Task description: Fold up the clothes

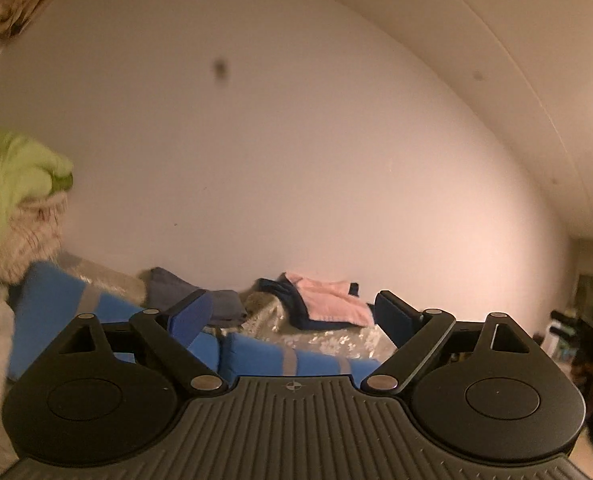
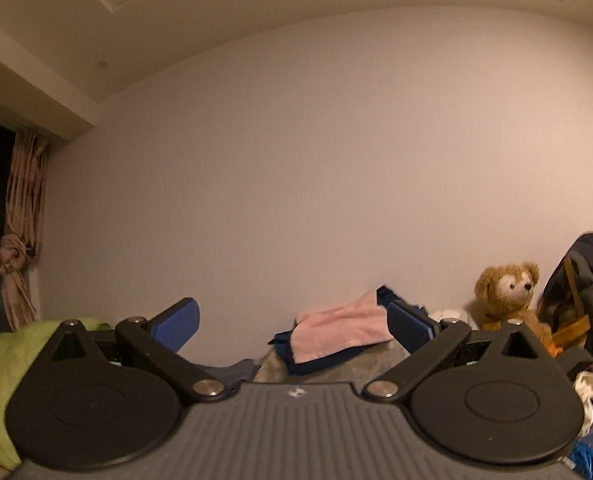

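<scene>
Both grippers sit nearest the lens. Left gripper (image 1: 292,314): jaws spread wide, nothing between them. Right gripper (image 2: 292,322): jaws likewise apart and empty. Both point roughly level toward the wall, above the bed (image 1: 328,338).

Clothes location: a pink garment (image 1: 334,298) lies on a dark navy garment (image 1: 282,300) at the far side of the bed, near the wall; a grey-blue folded piece (image 1: 200,294) lies to its left; a lime-green garment (image 1: 12,168) is at the left edge.

Handling, as judged: fabric is light, soft and limp; it will sag and slip. Grasp at corners or hems, one gripper per corner, pinching a single layer.
</scene>
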Demonstrator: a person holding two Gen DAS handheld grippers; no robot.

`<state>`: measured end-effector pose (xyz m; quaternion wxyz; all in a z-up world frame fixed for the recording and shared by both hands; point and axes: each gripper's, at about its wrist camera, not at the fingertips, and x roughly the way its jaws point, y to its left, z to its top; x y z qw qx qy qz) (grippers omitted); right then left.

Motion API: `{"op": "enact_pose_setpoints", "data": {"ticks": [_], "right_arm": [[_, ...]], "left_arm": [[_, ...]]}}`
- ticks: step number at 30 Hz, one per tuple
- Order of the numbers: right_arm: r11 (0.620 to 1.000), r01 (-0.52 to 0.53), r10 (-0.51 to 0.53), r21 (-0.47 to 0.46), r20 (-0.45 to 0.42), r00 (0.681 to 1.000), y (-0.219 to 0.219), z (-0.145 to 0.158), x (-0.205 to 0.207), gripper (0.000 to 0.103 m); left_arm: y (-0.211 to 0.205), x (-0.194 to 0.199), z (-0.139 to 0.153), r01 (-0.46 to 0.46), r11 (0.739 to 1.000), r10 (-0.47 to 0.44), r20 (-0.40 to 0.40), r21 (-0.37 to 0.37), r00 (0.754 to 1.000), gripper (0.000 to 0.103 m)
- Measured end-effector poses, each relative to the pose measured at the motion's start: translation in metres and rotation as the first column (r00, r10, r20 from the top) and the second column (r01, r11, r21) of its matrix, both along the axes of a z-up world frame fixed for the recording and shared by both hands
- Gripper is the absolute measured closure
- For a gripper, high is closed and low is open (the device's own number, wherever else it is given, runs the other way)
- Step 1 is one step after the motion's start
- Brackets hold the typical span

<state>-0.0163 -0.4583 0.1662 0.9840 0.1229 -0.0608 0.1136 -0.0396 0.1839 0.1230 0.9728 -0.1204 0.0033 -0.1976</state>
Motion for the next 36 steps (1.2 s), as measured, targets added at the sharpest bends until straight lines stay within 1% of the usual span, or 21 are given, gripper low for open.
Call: {"op": "enact_pose_setpoints", "data": {"ticks": [1, 3, 6, 8, 11, 13, 15, 17, 19, 22, 24, 25, 27, 30, 32, 34, 36], "right_arm": [[1.0, -0.012, 0.012, -0.006, -0.015, 1.0, -0.001, 0.001, -0.004, 0.0], [0.997, -0.048, 0.045, -0.054, -0.045, 0.998, 0.0, -0.003, -0.01, 0.0], [0.99, -0.076, 0.068, -0.119, -0.075, 0.995, 0.009, -0.023, -0.017, 0.0], [0.984, -0.099, 0.085, -0.147, -0.104, 0.991, 0.016, -0.043, -0.018, 0.0], [0.965, -0.16, 0.13, -0.207, -0.151, 0.98, 0.031, -0.081, -0.022, 0.0], [0.943, -0.204, 0.162, -0.262, -0.174, 0.971, 0.043, -0.106, -0.027, 0.0], [0.912, -0.25, 0.196, -0.325, -0.191, 0.962, 0.058, -0.131, -0.031, 0.0], [0.878, -0.304, 0.232, -0.369, -0.229, 0.946, 0.073, -0.155, -0.033, 0.0], [0.847, -0.356, 0.26, -0.395, -0.275, 0.925, 0.087, -0.176, -0.035, 0.0], [0.805, -0.406, 0.277, -0.434, -0.33, 0.903, 0.107, -0.205, -0.042, 0.0], [0.791, -0.413, 0.267, -0.451, -0.353, 0.897, 0.114, -0.222, -0.043, 0.0], [0.789, -0.412, 0.258, -0.456, -0.362, 0.896, 0.116, -0.23, -0.043, 0.0], [0.796, -0.405, 0.238, -0.45, -0.383, 0.893, 0.116, -0.245, -0.041, 0.0], [0.83, -0.372, 0.189, -0.415, -0.418, 0.888, 0.111, -0.257, -0.037, 0.0], [0.847, -0.369, 0.187, -0.384, -0.433, 0.882, 0.107, -0.263, -0.039, 0.0], [0.852, -0.37, 0.188, -0.37, -0.444, 0.876, 0.103, -0.266, -0.04, 0.0], [0.857, -0.356, 0.166, -0.373, -0.454, 0.875, 0.1, -0.27, -0.04, 0.0]], "left_arm": [[-0.001, -0.001, -0.003, -0.009, 0.999, 0.01, -0.018, 0.032, 1.0, 0.012], [-0.003, -0.003, -0.013, -0.034, 0.995, 0.04, -0.066, 0.095, 0.997, 0.012], [-0.003, -0.003, -0.042, -0.052, 0.988, 0.075, -0.166, 0.143, 0.983, 0.012], [-0.001, -0.006, -0.064, -0.02, 0.991, 0.05, -0.225, 0.131, 0.973, 0.012], [0.003, -0.009, -0.103, -0.006, 0.996, 0.031, -0.301, 0.085, 0.953, 0.012], [0.005, -0.012, -0.124, 0.0, 0.997, 0.025, -0.313, 0.078, 0.949, 0.012], [0.006, -0.016, -0.145, 0.004, 0.997, 0.02, -0.323, 0.073, 0.946, 0.012], [0.007, -0.019, -0.158, 0.01, 0.999, 0.007, -0.323, 0.051, 0.946, 0.012], [0.008, -0.028, -0.173, -0.014, 0.999, 0.024, -0.321, 0.032, 0.947, 0.012], [0.002, -0.038, -0.191, -0.085, 0.993, 0.108, -0.314, 0.086, 0.943, 0.012], [-0.002, -0.045, -0.204, -0.115, 0.982, 0.158, -0.306, 0.152, 0.939, 0.012], [-0.001, -0.049, -0.21, -0.124, 0.976, 0.175, -0.306, 0.181, 0.936, 0.012], [-0.001, -0.056, -0.223, -0.137, 0.962, 0.208, -0.31, 0.235, 0.928, 0.012], [-0.002, -0.06, -0.241, -0.139, 0.936, 0.246, -0.322, 0.323, 0.914, 0.012], [-0.002, -0.065, -0.25, -0.135, 0.914, 0.269, -0.322, 0.383, 0.908, 0.012], [-0.003, -0.071, -0.26, -0.129, 0.889, 0.286, -0.313, 0.439, 0.906, 0.012], [-0.004, -0.076, -0.271, -0.115, 0.871, 0.289, -0.309, 0.477, 0.906, 0.012]]}}
